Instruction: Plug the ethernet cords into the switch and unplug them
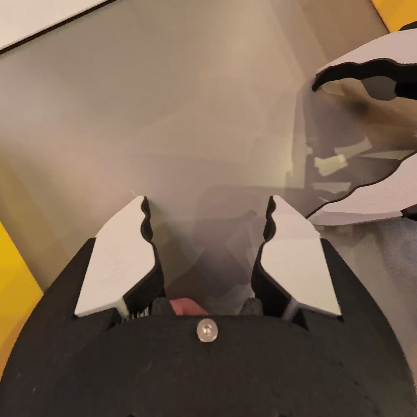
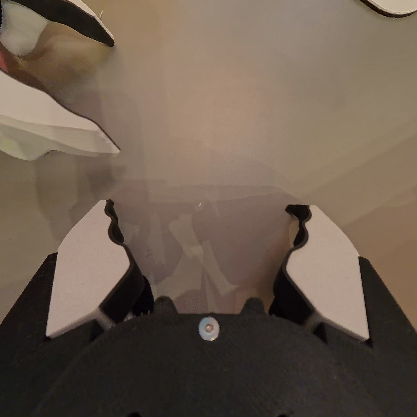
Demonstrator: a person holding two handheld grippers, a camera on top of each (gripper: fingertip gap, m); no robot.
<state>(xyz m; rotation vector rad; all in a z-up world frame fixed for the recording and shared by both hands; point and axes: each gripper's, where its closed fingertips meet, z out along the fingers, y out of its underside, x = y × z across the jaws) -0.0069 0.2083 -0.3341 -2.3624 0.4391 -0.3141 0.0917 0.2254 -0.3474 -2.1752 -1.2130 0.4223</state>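
Observation:
No ethernet cord and no switch shows in either view. My left gripper (image 1: 208, 198) is open and empty, close above a glossy grey table surface (image 1: 180, 112). My right gripper (image 2: 207, 203) is open and empty above the same surface (image 2: 248, 101). The right gripper also shows at the right edge of the left wrist view (image 1: 316, 149), jaws wide apart. The left gripper shows at the left edge of the right wrist view (image 2: 115, 97), also open. Both views are blurred.
A white panel with a dark edge (image 1: 45, 20) lies at the far left corner. Yellow surfaces (image 1: 15, 270) border the table at the left and at the far right (image 1: 397, 15). The glossy top reflects the grippers.

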